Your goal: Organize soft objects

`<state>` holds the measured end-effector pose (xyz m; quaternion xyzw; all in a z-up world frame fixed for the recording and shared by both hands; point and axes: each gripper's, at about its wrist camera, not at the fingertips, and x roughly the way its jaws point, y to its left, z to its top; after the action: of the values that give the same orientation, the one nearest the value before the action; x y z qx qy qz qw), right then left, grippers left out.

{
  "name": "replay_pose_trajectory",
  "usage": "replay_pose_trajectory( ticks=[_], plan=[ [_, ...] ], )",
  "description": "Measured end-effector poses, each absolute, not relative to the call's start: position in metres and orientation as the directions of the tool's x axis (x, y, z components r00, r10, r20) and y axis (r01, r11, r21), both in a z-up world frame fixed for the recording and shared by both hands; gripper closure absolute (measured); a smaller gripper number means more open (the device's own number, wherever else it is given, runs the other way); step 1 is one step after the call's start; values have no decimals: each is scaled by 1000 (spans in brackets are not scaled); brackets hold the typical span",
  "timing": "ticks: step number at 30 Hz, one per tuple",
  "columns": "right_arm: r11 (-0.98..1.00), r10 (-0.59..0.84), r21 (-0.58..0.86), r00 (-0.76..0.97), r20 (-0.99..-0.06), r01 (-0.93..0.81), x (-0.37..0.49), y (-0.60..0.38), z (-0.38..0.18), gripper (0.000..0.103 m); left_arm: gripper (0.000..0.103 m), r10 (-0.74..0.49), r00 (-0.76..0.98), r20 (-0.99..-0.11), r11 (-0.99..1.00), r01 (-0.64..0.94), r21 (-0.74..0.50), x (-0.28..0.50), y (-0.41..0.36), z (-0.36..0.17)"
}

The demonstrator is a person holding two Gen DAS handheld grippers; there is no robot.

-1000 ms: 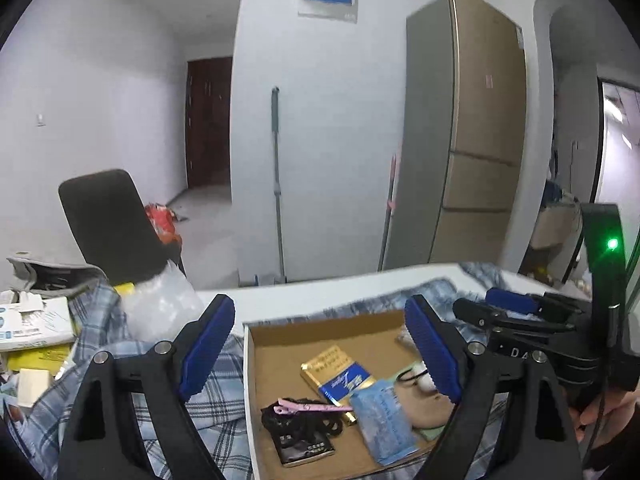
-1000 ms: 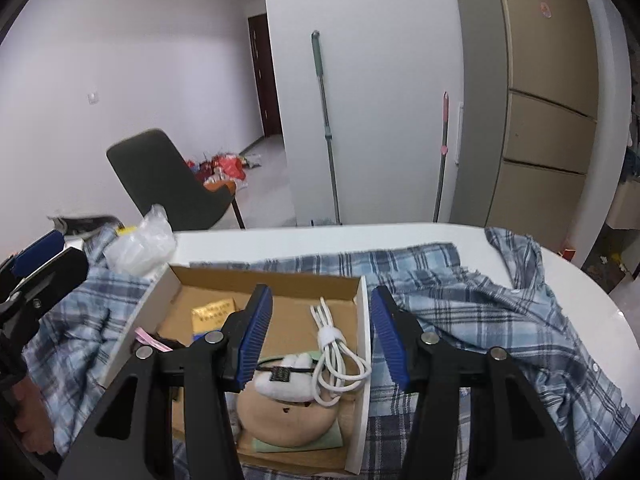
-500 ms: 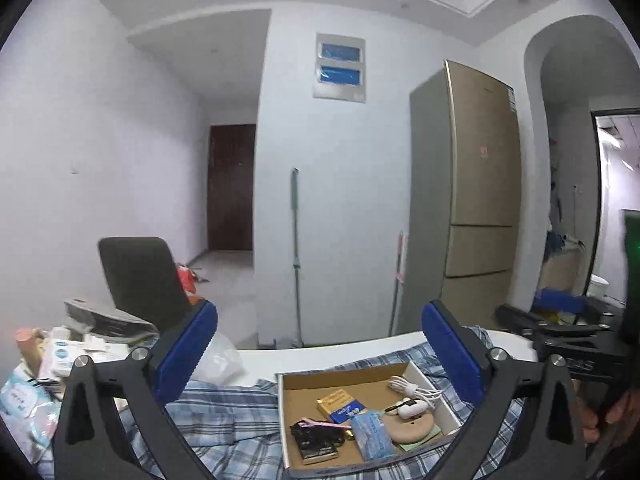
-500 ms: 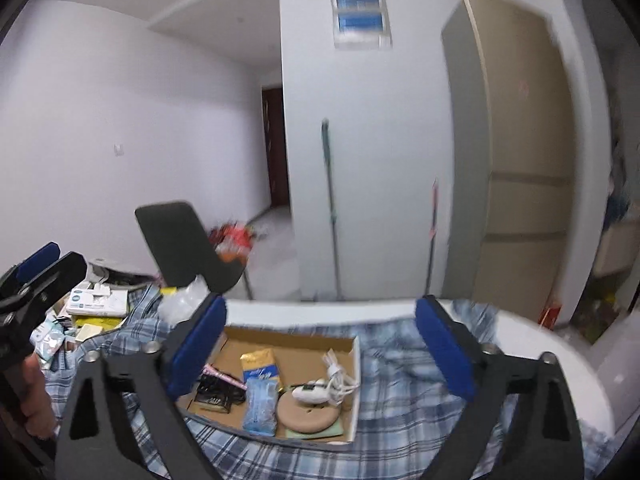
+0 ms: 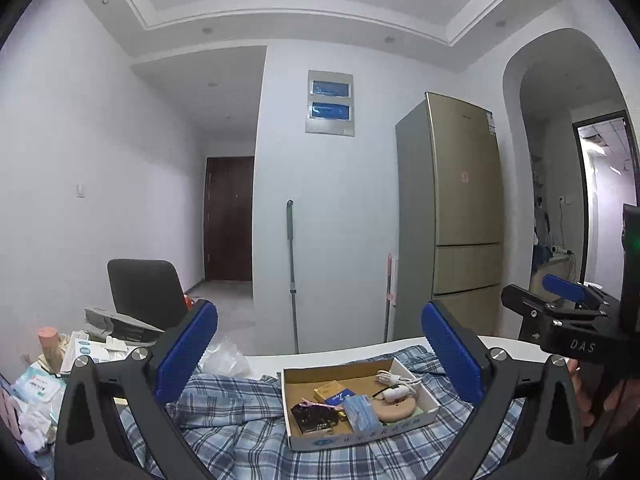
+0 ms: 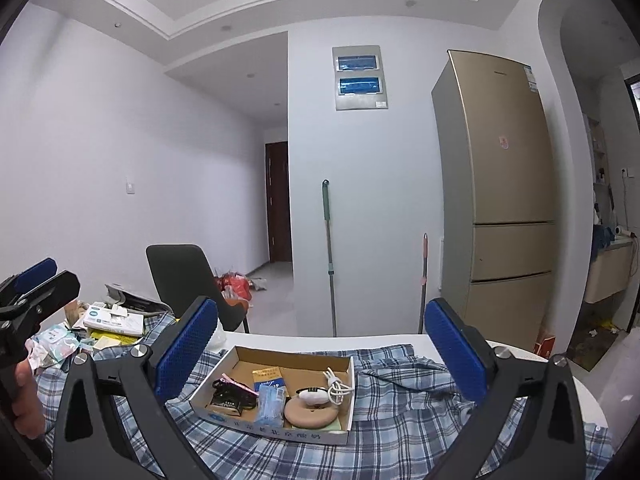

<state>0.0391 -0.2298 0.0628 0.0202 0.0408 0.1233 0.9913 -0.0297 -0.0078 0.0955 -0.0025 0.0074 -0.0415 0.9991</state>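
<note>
Both tools, left (image 5: 320, 354) and right (image 6: 321, 350), gape wide, just opened, empty; the cardboard box (image 6: 276, 428) sits ahead on what looks like a plaid shirt (image 6: 400, 432).

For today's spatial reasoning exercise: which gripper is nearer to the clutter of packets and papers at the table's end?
Left. The left gripper hovers beside the clutter, on that side of the cardboard box; the right gripper hovers on the box's far side.

Both wrist views look level across the room, set back from the open cardboard box (image 5: 362, 436) (image 6: 272, 428). They share it, the left view from the box's left, the right view from its right.
</note>
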Motion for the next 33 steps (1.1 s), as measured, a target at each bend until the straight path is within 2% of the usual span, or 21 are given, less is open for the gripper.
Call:
replay_pose_trajectory(
  ticks=[7,15,20,26,33],
  plan=[
    [969,247,32,966,-76,-246,33,-234,32,0,0,-52,998,19,999,51,17,-34,-8,57],
    [971,239,22,965,-109,-238,39,-236,-4,0,0,-63,998,-2,998,63,7,-25,-6,22],
    [972,233,16,961,-146,-233,44,-235,-20,0,0,-69,998,-4,998,69,9,-22,-7,9],
    [972,233,13,959,-164,-234,44,-233,-28,0,0,-56,997,-59,998,58,26,-12,-11,1],
    [977,215,24,966,-146,-214,40,-237,-25,0,0,-54,996,-65,998,56,29,-11,-12,0]
  ],
)
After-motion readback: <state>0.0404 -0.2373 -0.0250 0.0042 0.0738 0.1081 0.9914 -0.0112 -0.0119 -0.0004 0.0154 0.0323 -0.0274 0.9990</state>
